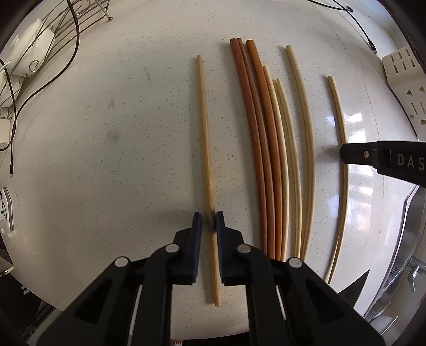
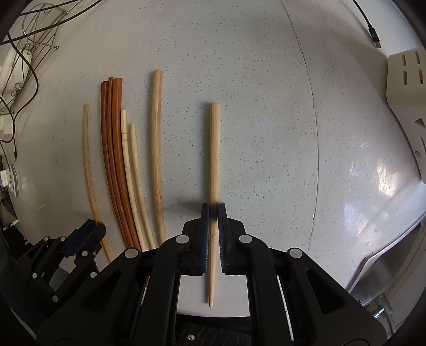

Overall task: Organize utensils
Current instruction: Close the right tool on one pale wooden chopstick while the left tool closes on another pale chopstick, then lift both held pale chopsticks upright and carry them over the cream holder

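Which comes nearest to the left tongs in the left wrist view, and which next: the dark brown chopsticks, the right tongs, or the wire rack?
From the left tongs:
1. Dark brown chopsticks, just right.
2. Right tongs, right edge.
3. Wire rack, far upper left.

Only legible txt: white "DAS", cut off at edge, on right tongs (image 1: 346, 153) housing.

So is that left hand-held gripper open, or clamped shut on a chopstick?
Shut on it. The left hand-held gripper has both blue pads against the pale chopstick, which lies on the speckled counter.
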The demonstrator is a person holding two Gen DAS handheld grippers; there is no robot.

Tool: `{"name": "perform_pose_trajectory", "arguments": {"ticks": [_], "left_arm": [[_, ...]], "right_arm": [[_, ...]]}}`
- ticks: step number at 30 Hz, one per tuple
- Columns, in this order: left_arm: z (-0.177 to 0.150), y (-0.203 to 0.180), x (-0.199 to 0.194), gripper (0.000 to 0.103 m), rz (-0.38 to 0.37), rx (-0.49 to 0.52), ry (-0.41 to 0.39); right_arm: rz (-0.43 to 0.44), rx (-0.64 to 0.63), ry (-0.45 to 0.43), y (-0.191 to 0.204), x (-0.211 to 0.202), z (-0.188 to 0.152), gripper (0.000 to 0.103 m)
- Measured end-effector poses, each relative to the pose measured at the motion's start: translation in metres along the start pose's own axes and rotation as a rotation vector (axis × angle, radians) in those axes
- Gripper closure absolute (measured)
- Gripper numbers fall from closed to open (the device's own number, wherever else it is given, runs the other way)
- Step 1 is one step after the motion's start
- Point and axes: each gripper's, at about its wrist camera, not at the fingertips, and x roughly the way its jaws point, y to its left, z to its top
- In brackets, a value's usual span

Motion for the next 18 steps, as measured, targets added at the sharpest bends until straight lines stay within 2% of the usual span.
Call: {"name": "perform_pose_trajectory", "arguments": {"ticks": [9,12,18], "left_arm": [[0.006,0.003,0.001,0.097,-0.009,0.024,0.013],[0.006,0.007,0.000,0.097,-0.035,0.008,0.007],[-0.008,0.018,0.002,0.097,-0.030,-0.006,-0.022]], "right_arm": [[0.018,0.000,-0.001,-0.010,-0.001,0.005,0.096],[0.035,0.002,-0.002,-0.016,-0.001,0.006,0.097],[0.054,0.006,-0.007,-0.030,0.001,0.005,0.097]]}}
